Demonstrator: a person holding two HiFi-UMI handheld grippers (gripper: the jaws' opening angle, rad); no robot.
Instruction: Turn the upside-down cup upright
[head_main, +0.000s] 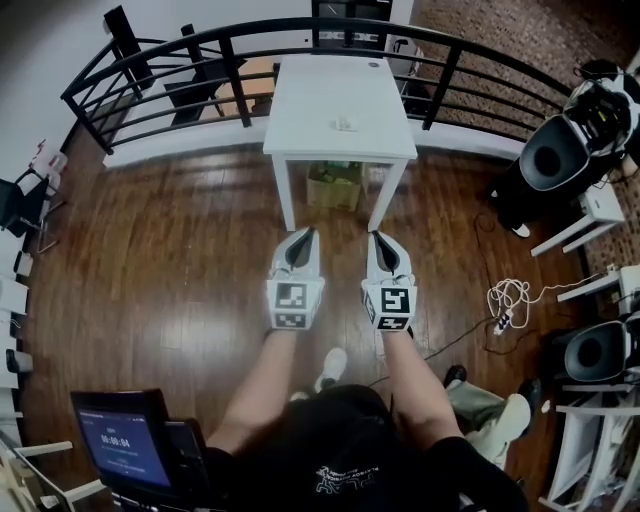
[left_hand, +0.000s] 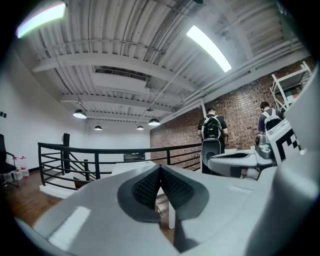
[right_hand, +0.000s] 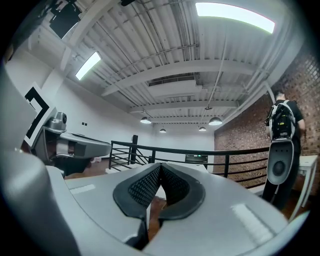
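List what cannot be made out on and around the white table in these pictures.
- Head view: the small pale object on the white square table is too small to identify as a cup or to tell which way up it is.
- Head view: the greenish box below is partly cut off by the tabletop.
- Both gripper views: the tabletop is mostly hidden behind the shut left gripper and right gripper.

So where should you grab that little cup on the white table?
Probably around its side wall, coming from the table's near edge, since the cup sits near the middle of the white table, straight ahead. It is too small here to see its rim. The left tool and right tool are shut, so one must open first.
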